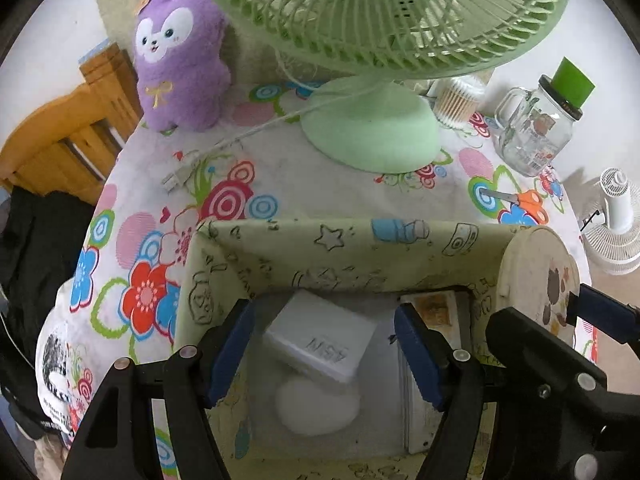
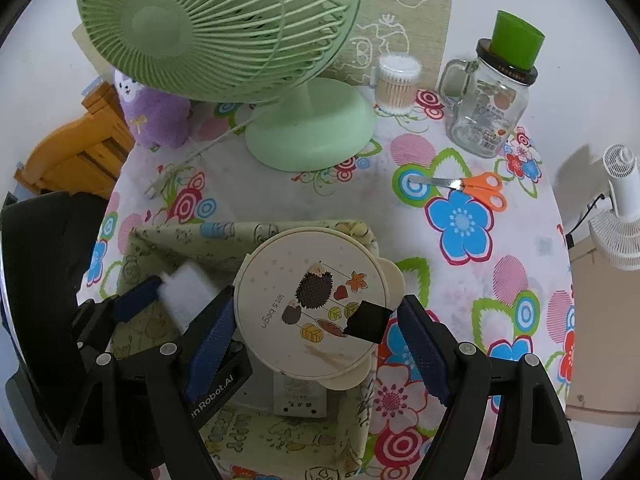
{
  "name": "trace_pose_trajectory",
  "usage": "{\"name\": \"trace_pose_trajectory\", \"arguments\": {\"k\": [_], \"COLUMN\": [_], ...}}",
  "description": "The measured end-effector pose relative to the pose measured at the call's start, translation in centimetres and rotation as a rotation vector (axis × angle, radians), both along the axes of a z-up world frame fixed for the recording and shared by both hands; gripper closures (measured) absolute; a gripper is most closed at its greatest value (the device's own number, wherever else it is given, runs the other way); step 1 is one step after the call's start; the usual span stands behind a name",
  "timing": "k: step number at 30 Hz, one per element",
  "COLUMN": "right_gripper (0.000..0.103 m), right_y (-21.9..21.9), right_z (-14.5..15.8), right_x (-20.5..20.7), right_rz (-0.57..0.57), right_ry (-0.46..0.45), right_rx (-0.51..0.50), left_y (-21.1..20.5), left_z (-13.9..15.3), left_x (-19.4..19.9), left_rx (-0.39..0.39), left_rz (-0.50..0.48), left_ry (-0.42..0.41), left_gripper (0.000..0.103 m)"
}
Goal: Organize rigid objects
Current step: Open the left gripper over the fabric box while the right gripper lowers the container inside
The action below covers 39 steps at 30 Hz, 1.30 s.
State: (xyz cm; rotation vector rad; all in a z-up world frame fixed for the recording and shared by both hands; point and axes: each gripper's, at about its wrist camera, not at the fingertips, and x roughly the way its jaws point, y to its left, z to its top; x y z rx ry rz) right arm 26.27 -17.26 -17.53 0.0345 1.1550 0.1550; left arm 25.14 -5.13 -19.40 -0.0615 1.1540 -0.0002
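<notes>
Fabric bin [image 2: 256, 236], pale green w/ doodle print, sits on the floral worktop [image 2: 500, 248] at 6 o'clock from the green fan [image 2: 224, 32]. Round cream lid [image 2: 312, 300] w/ hedgehog print hangs over the bin's right side, tilted; right claw [image 2: 316, 328] straddles it, fingers spread, left pad [image 2: 212, 332] at the lid's edge, right pad [image 2: 424, 348] just beside the other rim — contact unclear, so can't tell if it's gripped. A small black piece shows on the lid near the right pad. Left claw [image 1: 324, 348] points down into the bin, fingers apart, nothing between them. Inside: white box [image 1: 320, 336] marked "45N", a white rounded object [image 1: 316, 404] at 6 o'clock from it, and a flat boxy item [image 1: 432, 308] by the right wall. Orange scissors [image 2: 472, 188] lie at 2 o'clock from the bin; glass mug jar [image 2: 484, 108] w/ green cup [image 2: 516, 40] on top stands at 12 o'clock from them. Cotton-swab tub [image 2: 396, 84] sits between the jar and fan base. Purple plush [image 1: 180, 52] stands at 9 o'clock from the fan.
</notes>
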Motion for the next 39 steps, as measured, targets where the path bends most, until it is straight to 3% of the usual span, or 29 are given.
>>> {"name": "trace_pose_trajectory", "arguments": {"k": [15, 27, 39], "right_gripper": [0.02, 0.02, 0.02], "right_y": [1.3, 3.8, 4.4], "right_z": [0.6, -0.3, -4.0], "right_x": [-0.7, -1.8, -0.3], "right_rz": [0.045, 0.111, 0.06], "right_ry": [-0.024, -0.006, 0.075], "right_rx": [-0.015, -0.044, -0.047], "left_y": [0.2, 0.5, 1.0], "left_z": [2.8, 2.5, 0.7], "left_x": [-2.1, -3.9, -3.3], "left_rx": [0.033, 0.093, 0.079], "left_rz": [-0.107, -0.194, -0.19], "left_ry": [-0.038, 0.013, 0.065], "left_gripper": [0.003, 0.001, 0.001]}}
